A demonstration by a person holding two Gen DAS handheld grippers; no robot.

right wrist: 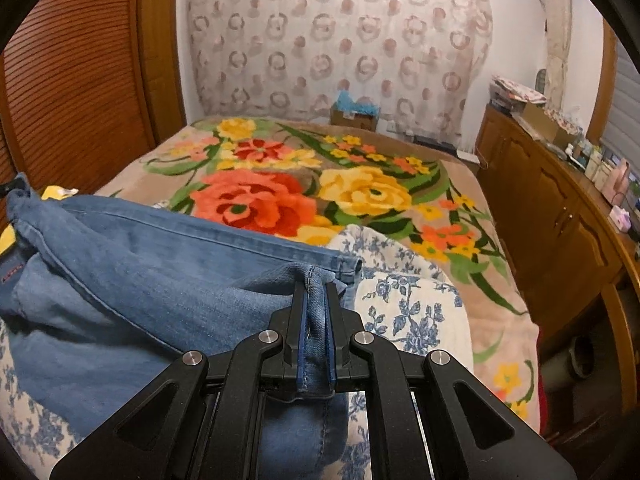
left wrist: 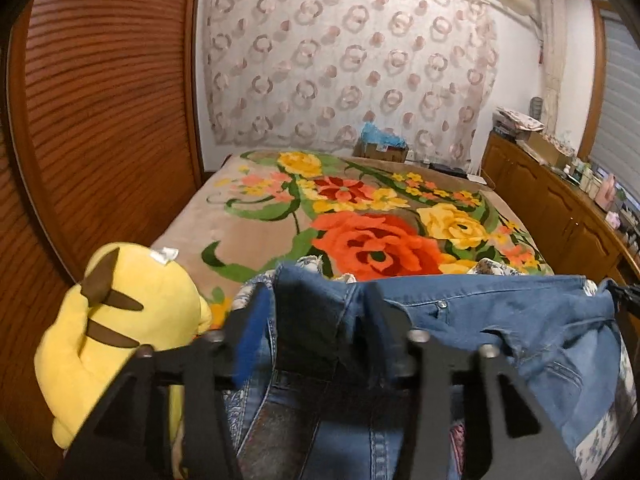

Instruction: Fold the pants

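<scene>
Denim of the pants is draped over a blue-flowered white quilt at the near end of the bed, with a hem pinched in the right hand-held gripper, whose jaws are clenched on a seam and tilted downward toward the bed. Just left of that, the left hand-held gripper is seen with its jaws parted; a fold of the pants lies between them, but the pads are not pressed on it, so this side is judged released. The step in hand appears to be laying one fold down. It would be done well if the right corner were lowered until the hems met squarely, the cloth being kept taut so that no crease is trapped, and let go only once the denim lay flat. A yellow plush toy sits just left of the pants and should be kept clear. Beyond the pants, a floral blanket covers the bed up to the curtained wall.
</scene>
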